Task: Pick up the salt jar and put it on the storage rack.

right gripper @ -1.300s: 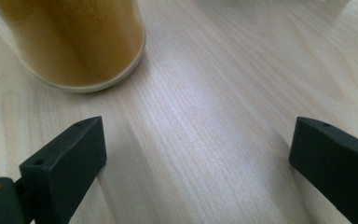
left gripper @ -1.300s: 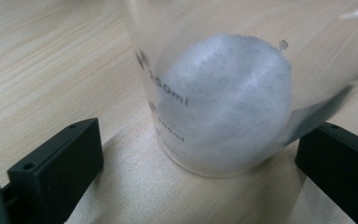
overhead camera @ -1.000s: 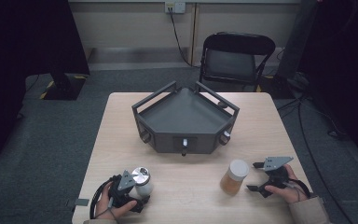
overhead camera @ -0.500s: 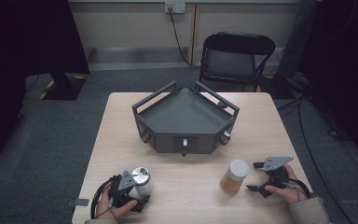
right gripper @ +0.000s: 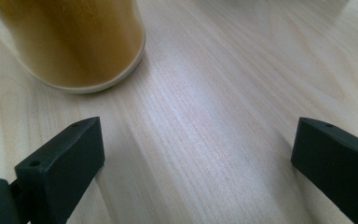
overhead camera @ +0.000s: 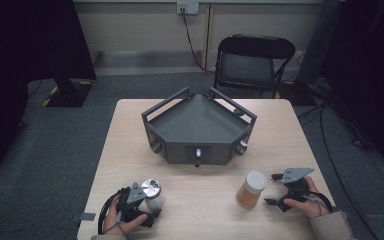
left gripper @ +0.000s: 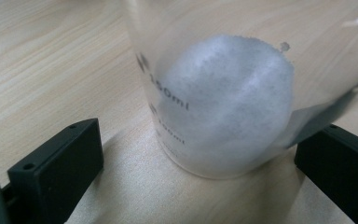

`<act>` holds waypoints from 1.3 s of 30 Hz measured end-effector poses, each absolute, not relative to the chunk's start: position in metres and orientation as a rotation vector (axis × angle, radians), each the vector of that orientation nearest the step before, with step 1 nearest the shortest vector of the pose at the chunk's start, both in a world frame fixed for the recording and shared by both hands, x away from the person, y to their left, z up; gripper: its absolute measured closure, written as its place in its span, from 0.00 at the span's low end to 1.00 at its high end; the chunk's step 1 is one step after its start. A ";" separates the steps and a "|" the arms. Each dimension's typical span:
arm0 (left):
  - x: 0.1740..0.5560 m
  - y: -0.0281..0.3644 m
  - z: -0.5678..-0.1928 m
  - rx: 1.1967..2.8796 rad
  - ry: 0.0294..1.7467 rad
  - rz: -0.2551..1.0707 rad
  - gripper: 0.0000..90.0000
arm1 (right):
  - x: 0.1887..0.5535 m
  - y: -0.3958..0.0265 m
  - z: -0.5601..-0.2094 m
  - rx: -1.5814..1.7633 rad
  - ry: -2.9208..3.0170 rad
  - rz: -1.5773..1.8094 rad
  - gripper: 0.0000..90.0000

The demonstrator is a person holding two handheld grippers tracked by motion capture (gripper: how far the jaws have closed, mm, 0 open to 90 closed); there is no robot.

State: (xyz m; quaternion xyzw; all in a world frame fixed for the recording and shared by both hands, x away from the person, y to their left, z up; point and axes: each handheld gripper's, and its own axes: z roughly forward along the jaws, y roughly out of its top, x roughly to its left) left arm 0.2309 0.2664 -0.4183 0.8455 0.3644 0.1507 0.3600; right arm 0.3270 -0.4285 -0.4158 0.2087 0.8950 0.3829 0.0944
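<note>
A clear jar of white powder (overhead camera: pixel 152 194) with a silver lid stands near the table's front left. In the left gripper view the powder jar (left gripper: pixel 219 93) shows printed ml marks, and my left gripper (left gripper: pixel 207 140) is open around its base, both jaws apart from the glass. From above, the left gripper (overhead camera: pixel 149 206) sits against the jar, held by a hand. A jar of amber liquid (overhead camera: pixel 251 189) with a pale lid stands at the front right. My right gripper (overhead camera: pixel 272 189) is open just right of it, with only bare wood between its jaws (right gripper: pixel 200 135); the amber jar (right gripper: pixel 70 42) lies ahead and to the left.
A dark grey angular tray (overhead camera: pixel 200 125) with raised rails and small knobs sits at the table's middle. A black folding chair (overhead camera: pixel 252 62) stands behind the far edge. Bare wood lies between the two jars and along both sides of the tray.
</note>
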 end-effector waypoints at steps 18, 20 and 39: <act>0.234 0.268 -0.417 2.164 0.951 0.350 0.01 | 0.327 -0.428 -0.416 0.619 2.654 1.135 0.02; 0.234 0.269 -0.416 2.157 0.958 0.343 0.02 | 0.327 -0.428 -0.416 0.619 2.654 1.135 0.02; 0.233 0.264 -0.414 2.092 1.003 0.342 0.02 | 0.327 -0.428 -0.416 0.621 2.653 1.133 0.01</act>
